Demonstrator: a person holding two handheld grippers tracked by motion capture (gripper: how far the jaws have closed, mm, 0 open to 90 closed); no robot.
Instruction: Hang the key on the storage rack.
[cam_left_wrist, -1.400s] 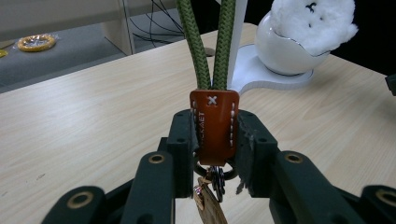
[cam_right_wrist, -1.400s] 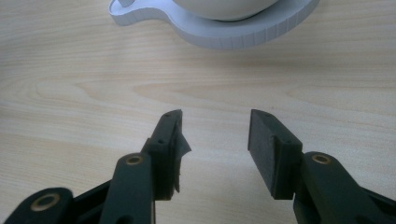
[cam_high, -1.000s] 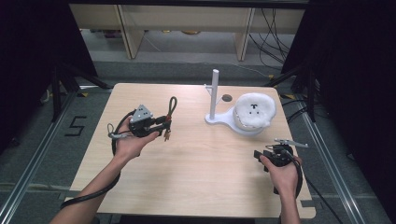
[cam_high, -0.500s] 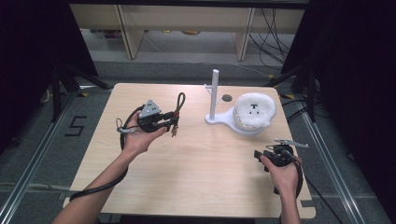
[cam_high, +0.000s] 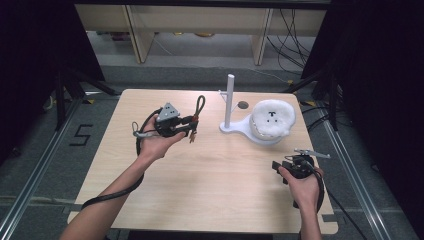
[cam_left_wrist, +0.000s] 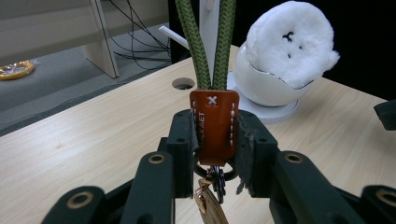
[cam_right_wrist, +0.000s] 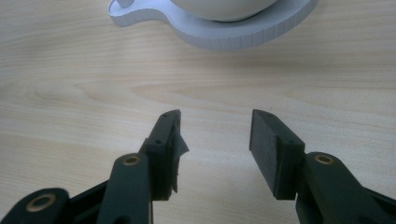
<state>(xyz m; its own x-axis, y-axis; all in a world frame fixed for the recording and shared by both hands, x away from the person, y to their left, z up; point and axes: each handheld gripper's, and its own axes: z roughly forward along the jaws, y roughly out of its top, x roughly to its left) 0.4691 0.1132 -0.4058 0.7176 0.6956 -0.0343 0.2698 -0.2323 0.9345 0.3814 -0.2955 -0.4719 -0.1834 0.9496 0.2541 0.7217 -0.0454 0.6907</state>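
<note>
Movement came from the left gripper (cam_high: 186, 126), which, jaws pinching the keyring (cam_left_wrist: 213, 123) by its leather tab, had carried it right toward the white stand (cam_high: 230, 100), while the right gripper (cam_high: 283, 165) waited spread over the desk (cam_high: 215, 185).

High view looks down on the table (cam_high: 210, 200); gripper views sit close, sharing the white stand (cam_left_wrist: 280, 109).

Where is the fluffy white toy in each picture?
High view: the toy sits right of centre, in the white stand's bowl.
Left gripper view: toy at top right, behind the green strap.
Right gripper view: no toy visible.
Shared landmark: the stand's base.
</note>
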